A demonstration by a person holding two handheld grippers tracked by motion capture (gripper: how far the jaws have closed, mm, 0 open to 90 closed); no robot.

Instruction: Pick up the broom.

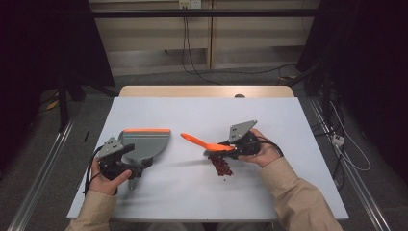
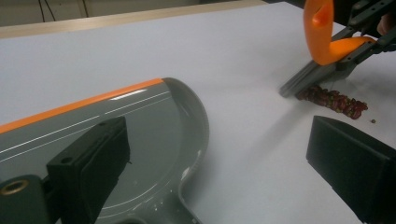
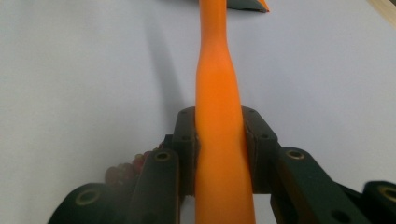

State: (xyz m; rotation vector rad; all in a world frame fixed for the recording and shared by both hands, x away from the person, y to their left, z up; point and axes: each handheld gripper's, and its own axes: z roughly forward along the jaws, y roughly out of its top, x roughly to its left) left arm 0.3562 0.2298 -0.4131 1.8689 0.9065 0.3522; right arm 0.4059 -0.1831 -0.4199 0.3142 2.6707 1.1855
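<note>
— On the right side of the white surface (image 1: 202,192), what are the right gripper's (image 1: 230,148) jaws doing?
— They are clamped on the orange handle of the brush (image 3: 219,140), which runs between them. Its bristle head sits against the pile of red beans (image 1: 221,166) beside the hand.
— And the hand's pose?
— The right hand (image 1: 262,149) lies low, gripper pointing toward the table's middle.
— The left gripper (image 1: 126,161)?
— Its jaws stand wide apart in its own view, with the grey dustpan (image 1: 144,143) under one; whether they grip its handle I cannot tell. The left hand (image 1: 107,175) rests near the surface.
</note>
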